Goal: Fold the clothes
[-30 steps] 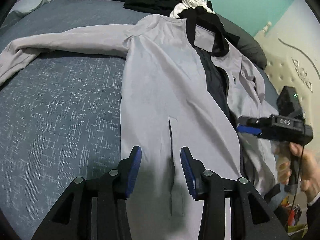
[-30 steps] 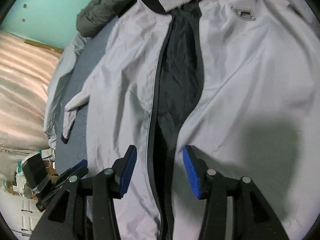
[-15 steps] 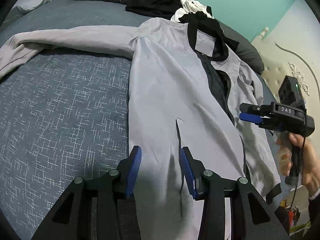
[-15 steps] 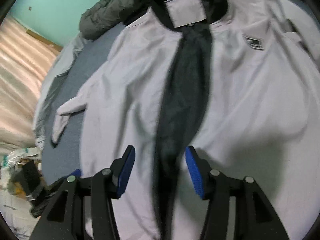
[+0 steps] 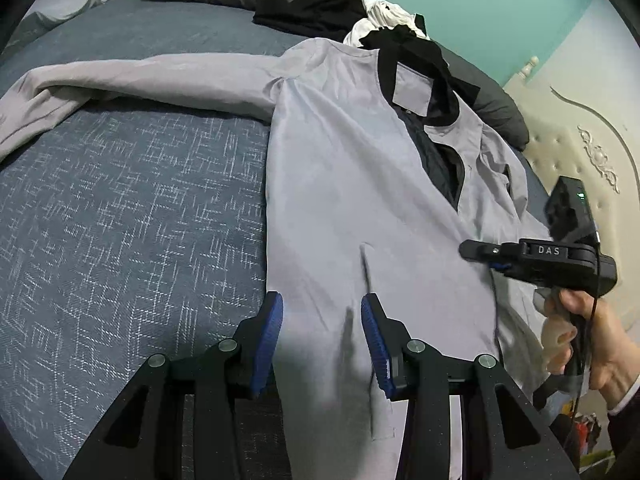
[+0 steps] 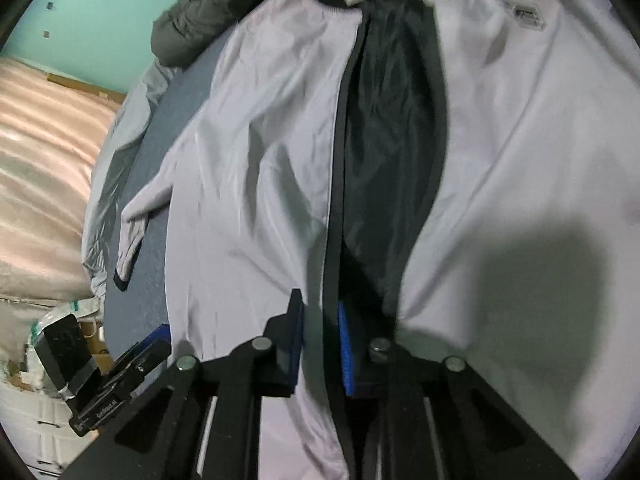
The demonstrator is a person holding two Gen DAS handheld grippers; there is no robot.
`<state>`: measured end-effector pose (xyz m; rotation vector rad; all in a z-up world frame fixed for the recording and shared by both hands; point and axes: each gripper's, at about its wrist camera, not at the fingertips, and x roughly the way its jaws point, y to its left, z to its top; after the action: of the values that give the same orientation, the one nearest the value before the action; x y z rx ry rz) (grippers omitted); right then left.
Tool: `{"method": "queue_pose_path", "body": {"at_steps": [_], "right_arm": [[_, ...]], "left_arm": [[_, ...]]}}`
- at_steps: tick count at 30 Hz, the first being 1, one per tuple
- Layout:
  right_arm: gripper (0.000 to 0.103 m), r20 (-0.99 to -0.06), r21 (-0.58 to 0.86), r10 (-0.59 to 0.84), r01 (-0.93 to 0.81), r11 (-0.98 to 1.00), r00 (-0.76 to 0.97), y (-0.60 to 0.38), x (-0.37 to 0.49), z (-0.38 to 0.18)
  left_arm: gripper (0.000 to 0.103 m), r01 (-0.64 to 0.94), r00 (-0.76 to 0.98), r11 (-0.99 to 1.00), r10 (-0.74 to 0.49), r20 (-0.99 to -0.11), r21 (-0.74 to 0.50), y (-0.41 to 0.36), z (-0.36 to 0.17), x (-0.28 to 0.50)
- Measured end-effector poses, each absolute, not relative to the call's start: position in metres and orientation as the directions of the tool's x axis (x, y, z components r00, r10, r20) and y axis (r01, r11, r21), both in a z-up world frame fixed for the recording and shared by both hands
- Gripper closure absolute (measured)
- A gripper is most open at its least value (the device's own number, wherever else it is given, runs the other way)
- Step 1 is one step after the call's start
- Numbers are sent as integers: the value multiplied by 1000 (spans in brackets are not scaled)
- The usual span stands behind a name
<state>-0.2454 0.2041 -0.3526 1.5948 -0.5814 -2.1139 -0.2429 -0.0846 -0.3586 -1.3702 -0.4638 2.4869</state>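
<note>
Spread flat on dark blue bed cover (image 5: pixel 120 208), light grey zip jacket (image 5: pixel 340 184) with black front edge pinched between just-closed right gripper (image 6: pixel 320 344), left gripper (image 5: pixel 322 332) half open above hem, ready for folding over.

Grey jacket (image 5: pixel 344 184), unzipped, spread flat on bed

The grey jacket (image 5: pixel 344 208) runs off the left wrist picture at six o'clock, its hem unseen, and its long sleeve is cut off at nine o'clock. In the right wrist view the jacket's chest badge (image 6: pixel 527 14) at one o'clock is too blurred to read. The collar there is cropped at twelve o'clock.
</note>
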Motion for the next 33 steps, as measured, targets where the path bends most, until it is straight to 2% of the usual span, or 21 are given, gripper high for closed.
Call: {"method": "queue_pose_path", "body": {"at_steps": [5,7,11,13,17,27,29,30,33], "right_arm": [[93,-873,309,-384,267,-913,-301,178,-226,-339],[92,-896,276,-359,304,-912,-261,172,-222,-347],[86,-846,388,-440,219,-895,-300,197,-229,-344],[66,-808,430,-461,168,-887,-367,213,-236,-336],[64,-774,497,-488,92,-863,-403,231,-265,-336],[64,-826,460,-464,92,-883,-321,198,-318,-364],[71,-829,462,-465,87,-882,-311,198,-324,-371],[85,-830,459,-462,88,-884,-313,198,-325,-372],[96,-837,420,-434,116,-900,-333,196,-329,-372]], "left_arm": [[58,-88,-524,-917,374,-765,-388,-82,-359,-244],[58,-88,-522,-919,371,-768,-384,-83,-361,-244],[58,-86,-520,-920,368,-771,-382,-85,-362,-244],[58,-84,-519,-919,370,-771,-384,-85,-362,-244],[58,-79,-513,-922,364,-777,-379,-85,-365,-246],[58,-58,-500,-923,357,-789,-381,-96,-373,-250],[58,-59,-495,-922,359,-791,-382,-97,-374,-250],[58,-58,-493,-922,360,-792,-383,-98,-375,-251],[58,-58,-489,-921,363,-793,-386,-99,-375,-251]]}}
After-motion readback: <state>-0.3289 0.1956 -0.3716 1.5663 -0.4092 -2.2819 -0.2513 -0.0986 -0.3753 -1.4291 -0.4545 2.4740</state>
